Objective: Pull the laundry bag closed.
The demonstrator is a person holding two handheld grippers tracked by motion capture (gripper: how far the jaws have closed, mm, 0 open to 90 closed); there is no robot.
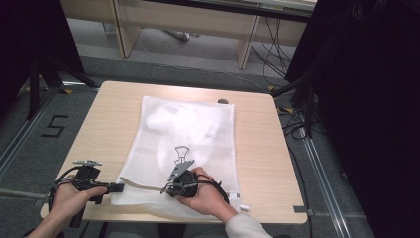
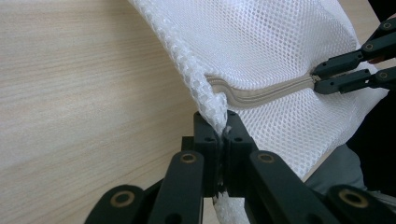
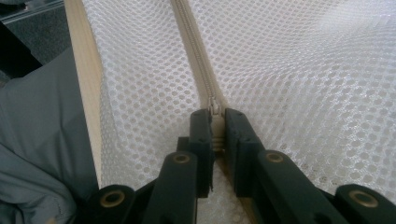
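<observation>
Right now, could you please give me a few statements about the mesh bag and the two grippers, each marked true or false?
1. The left gripper is clamped on a corner of the white mesh laundry bag. True.
2. The right gripper hangs open above the bag. False: its fingers are shut on the zipper slider.
3. The bag lies on a wooden table. True.
4. The zipper tape is bright red. False: it is beige.
5. The bag looks empty. False: something white shows inside it.
</observation>
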